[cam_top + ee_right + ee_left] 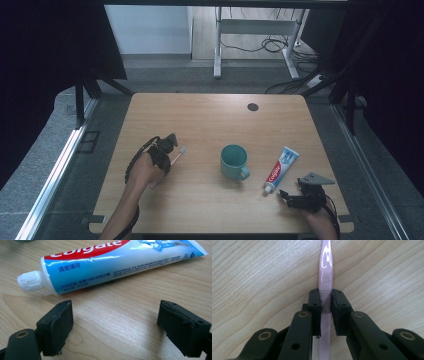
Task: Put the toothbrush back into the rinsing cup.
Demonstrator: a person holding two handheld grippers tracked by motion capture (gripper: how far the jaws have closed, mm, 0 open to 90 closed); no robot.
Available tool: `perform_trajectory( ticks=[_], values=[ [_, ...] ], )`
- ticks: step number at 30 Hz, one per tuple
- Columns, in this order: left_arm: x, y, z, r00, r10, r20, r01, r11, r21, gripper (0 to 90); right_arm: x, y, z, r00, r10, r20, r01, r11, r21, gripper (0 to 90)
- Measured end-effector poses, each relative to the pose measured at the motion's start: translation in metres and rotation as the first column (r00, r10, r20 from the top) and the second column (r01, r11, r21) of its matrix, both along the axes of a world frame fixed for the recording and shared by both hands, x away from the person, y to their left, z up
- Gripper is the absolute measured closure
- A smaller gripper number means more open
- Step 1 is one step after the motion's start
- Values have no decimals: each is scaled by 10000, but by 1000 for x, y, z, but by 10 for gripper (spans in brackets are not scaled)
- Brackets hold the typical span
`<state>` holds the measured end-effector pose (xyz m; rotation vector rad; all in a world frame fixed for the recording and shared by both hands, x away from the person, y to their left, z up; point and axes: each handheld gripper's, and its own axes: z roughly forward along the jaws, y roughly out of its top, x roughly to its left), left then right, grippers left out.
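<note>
A pink toothbrush (179, 154) lies on the wooden table (210, 115), left of centre. My left gripper (171, 145) reaches over it from the near side. In the left gripper view its jaws stand on either side of the toothbrush's handle (325, 270), and both pads touch the handle; the gripper (325, 303) is shut on it against the tabletop. A blue, white and red toothpaste tube (281, 169) lies at the right, cap toward me. My right gripper (284, 196) rests open just short of the tube (112, 262), with bare wood between its pads (60, 325).
A teal mug (233, 161) stands upright in the middle of the table, between the toothbrush and the tube, handle toward the near right. A dark round cable hole (253, 107) sits near the far edge. Beyond the table are a desk frame and loose cables on the floor.
</note>
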<state>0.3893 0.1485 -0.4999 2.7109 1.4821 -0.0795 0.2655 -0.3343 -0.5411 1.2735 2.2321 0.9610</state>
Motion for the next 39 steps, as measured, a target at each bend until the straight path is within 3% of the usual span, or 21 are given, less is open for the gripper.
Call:
perform_trajectory(
  ticks=[7,15,25,27,33,39],
  values=[
    [-1,1,0,10000,-89,38,89,9999,-78,791,0,0,0,10000,-1,0,1,10000,2,131],
    [-1,5,2,9996,-168,240,186,9970,-748,792,0,0,0,10000,-4,-2,4,10000,2,131],
    [-4,4,18,9981,-297,544,368,9902,-1347,794,0,0,0,10000,-1,1,1,10000,0,132],
    [-6,5,23,9973,-254,695,361,9868,-1580,794,0,0,0,10000,0,1,0,10000,0,132],
    [-9,5,30,9948,-362,951,525,9831,-1753,794,0,0,0,10000,-2,-1,2,10000,-1,132],
    [-12,4,37,9878,-650,1412,927,9756,-1991,794,0,0,0,10000,-1,1,1,10000,-2,132]
  ],
)
